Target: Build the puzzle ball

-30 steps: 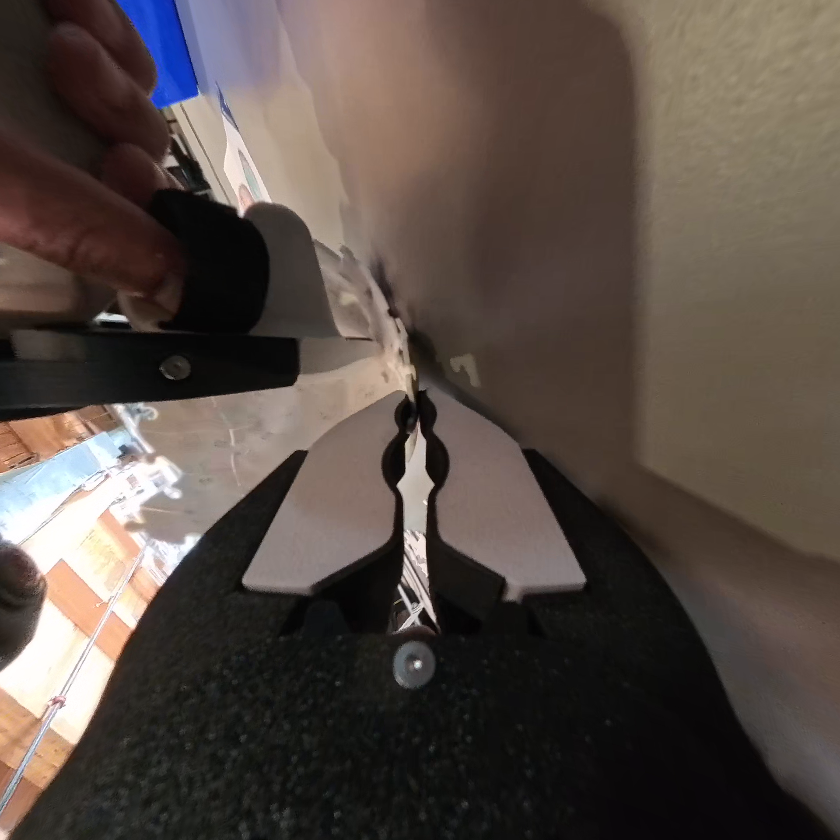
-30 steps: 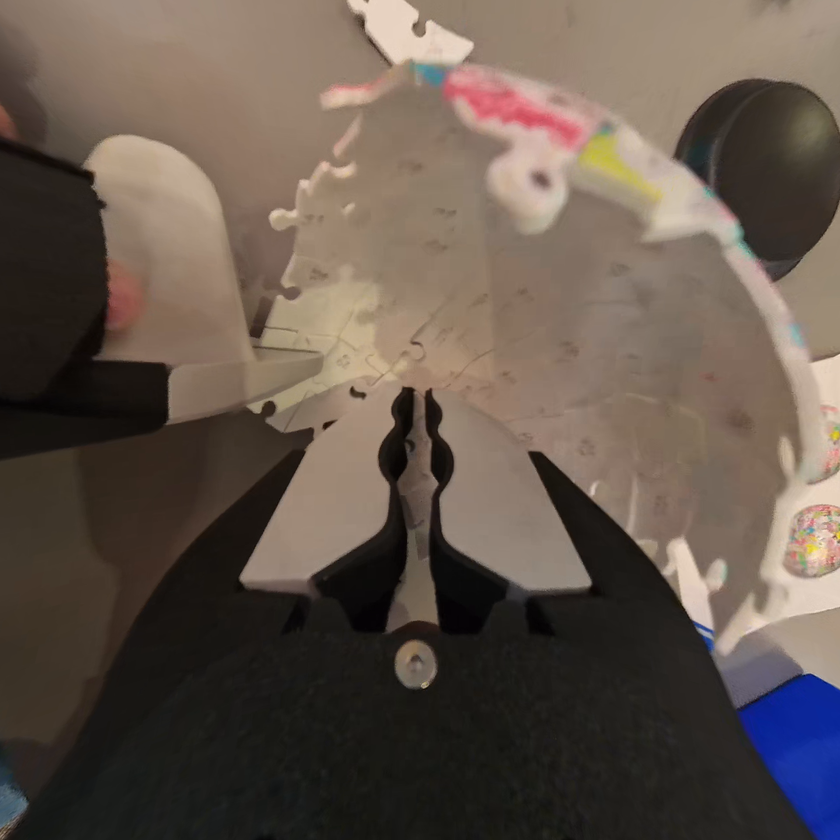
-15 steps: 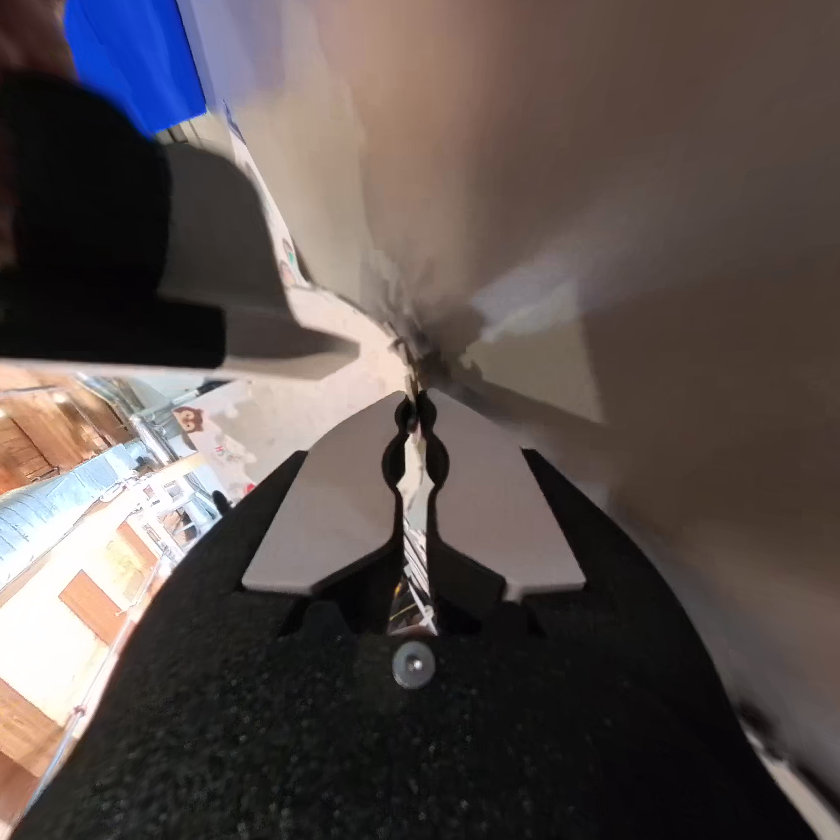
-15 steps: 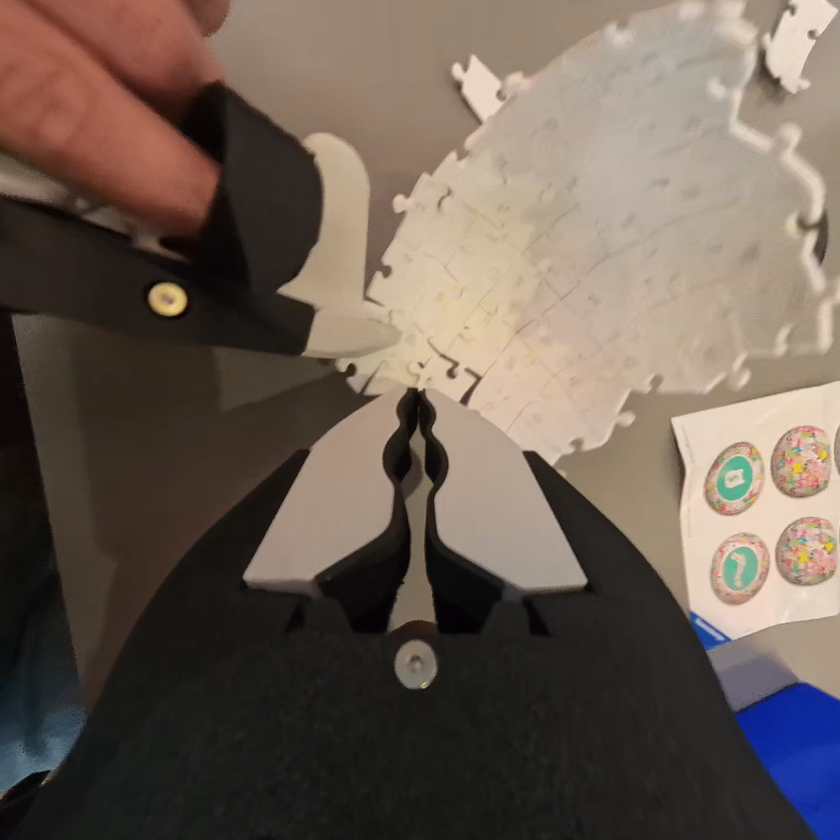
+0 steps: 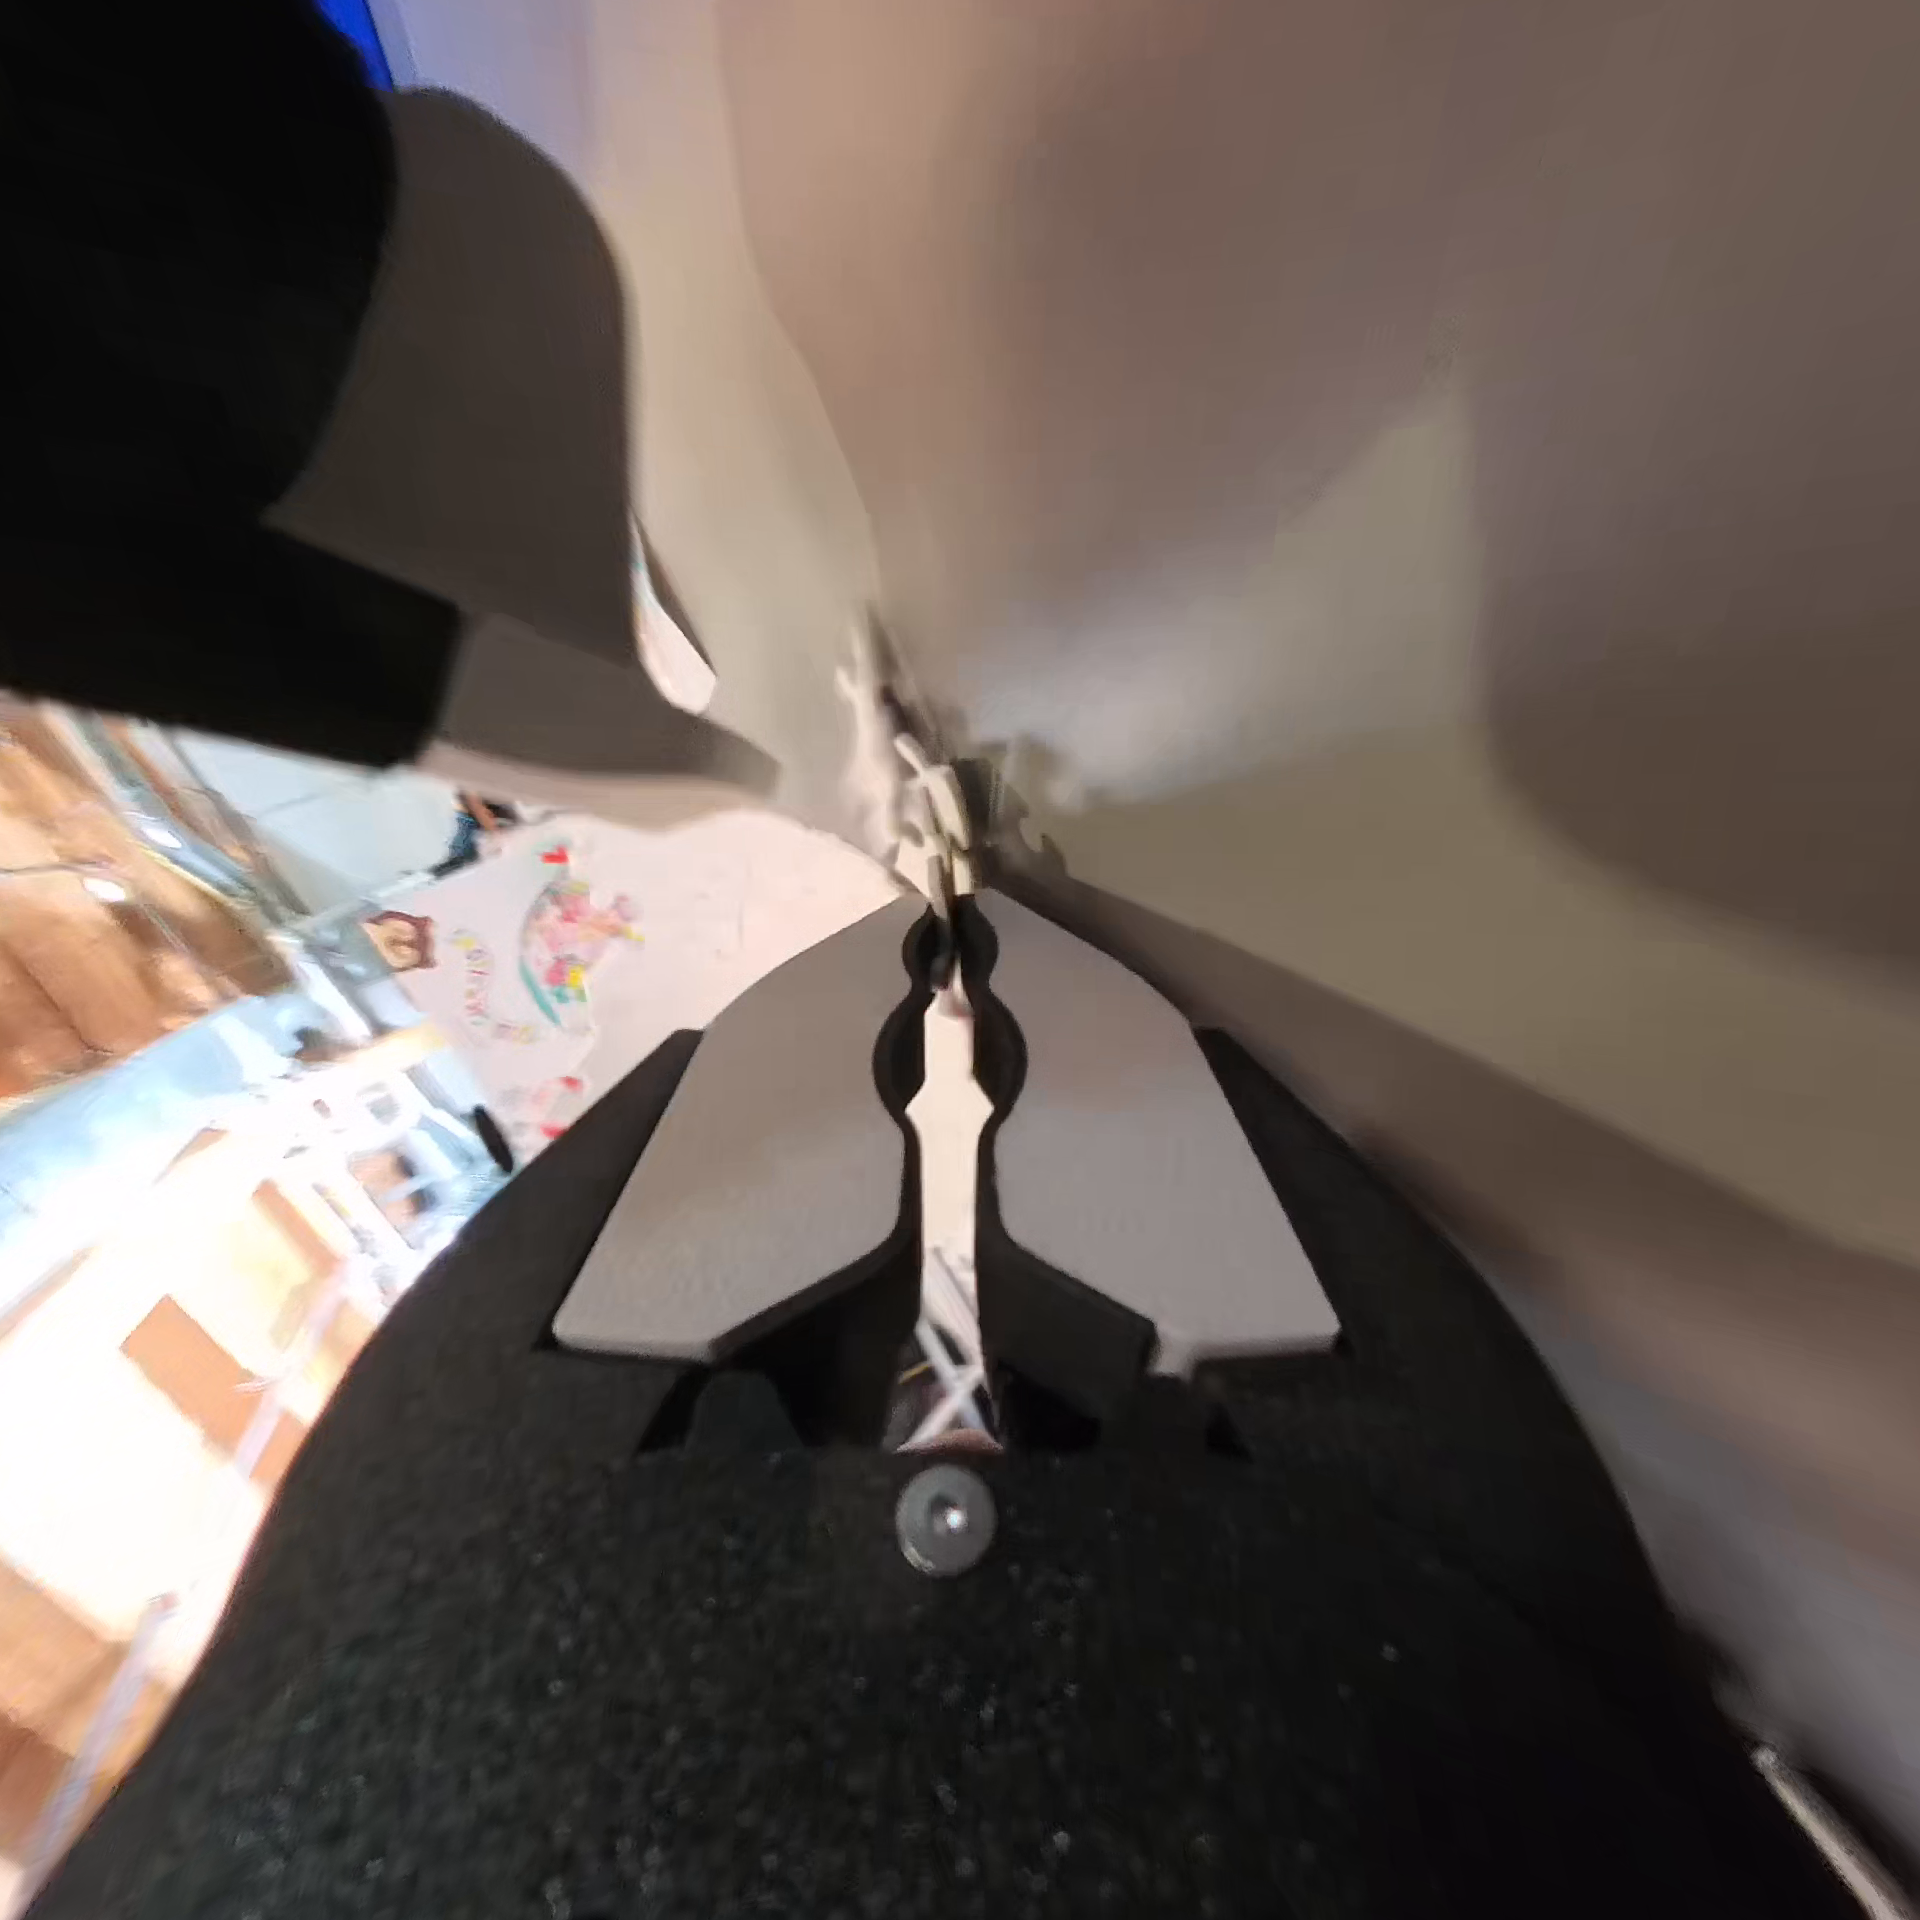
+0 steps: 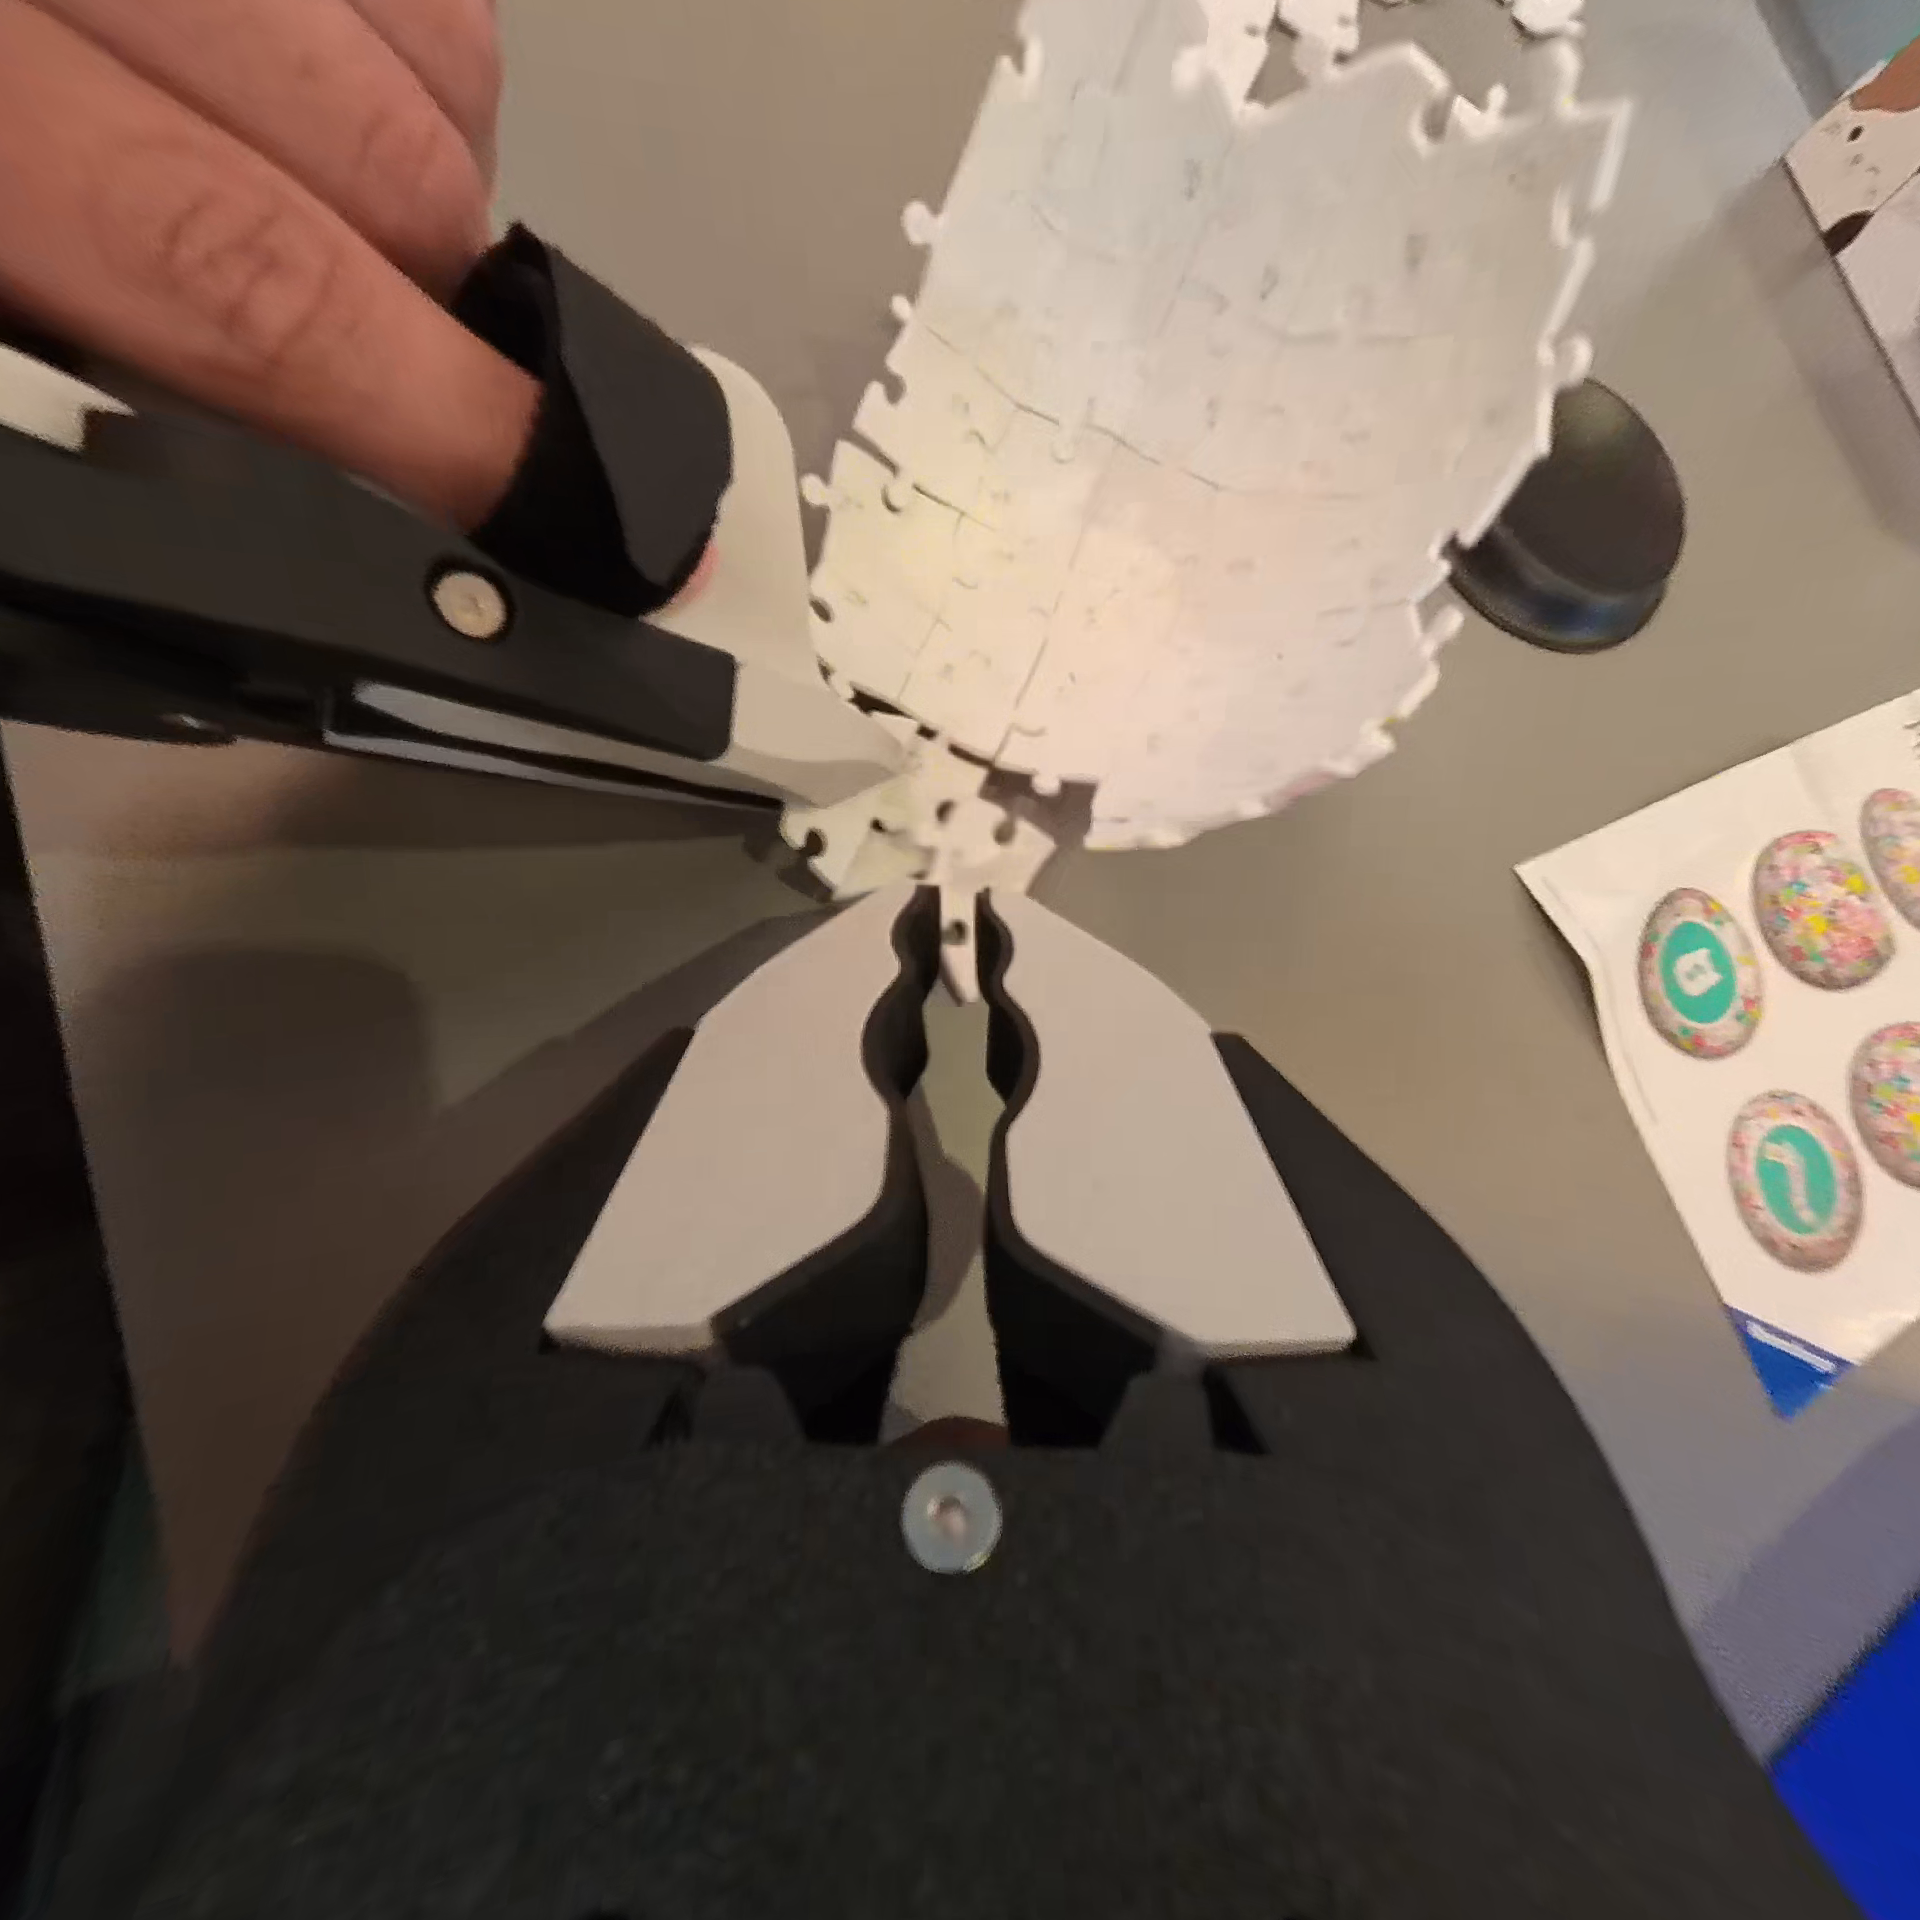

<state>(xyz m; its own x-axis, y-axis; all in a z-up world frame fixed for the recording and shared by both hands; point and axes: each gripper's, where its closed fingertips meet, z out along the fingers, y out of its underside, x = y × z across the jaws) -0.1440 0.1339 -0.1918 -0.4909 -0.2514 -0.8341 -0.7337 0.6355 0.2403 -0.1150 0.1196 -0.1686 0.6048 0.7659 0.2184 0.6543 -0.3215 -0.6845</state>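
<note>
Right tongs (image 6: 951, 935) pinched on bottom edge of white puzzle shell (image 6: 1195, 468), held above grey table (image 6: 312, 935). Left tongs (image 6: 831, 774) (image 5: 951, 914) clamped on same edge, just left. Sticker sheet (image 6: 1766, 1039) right.

Half-built puzzle ball (image 6: 1174, 499): white curved shell, jagged tabbed rim, pale inner face showing, raised above table.

The puzzle shell (image 6: 1174, 499) at the upper middle looks like matt white card, its underside faintly mottled. The right tool (image 6: 948, 940) has smooth, pale grey plastic fingers (image 6: 769, 1143) set in a grainy black body with a shiny metal screw (image 6: 950, 1531). The grey surface (image 6: 364, 935) is smooth with a dull sheen. At right, a glossy paper sheet (image 6: 1766, 1039).
</note>
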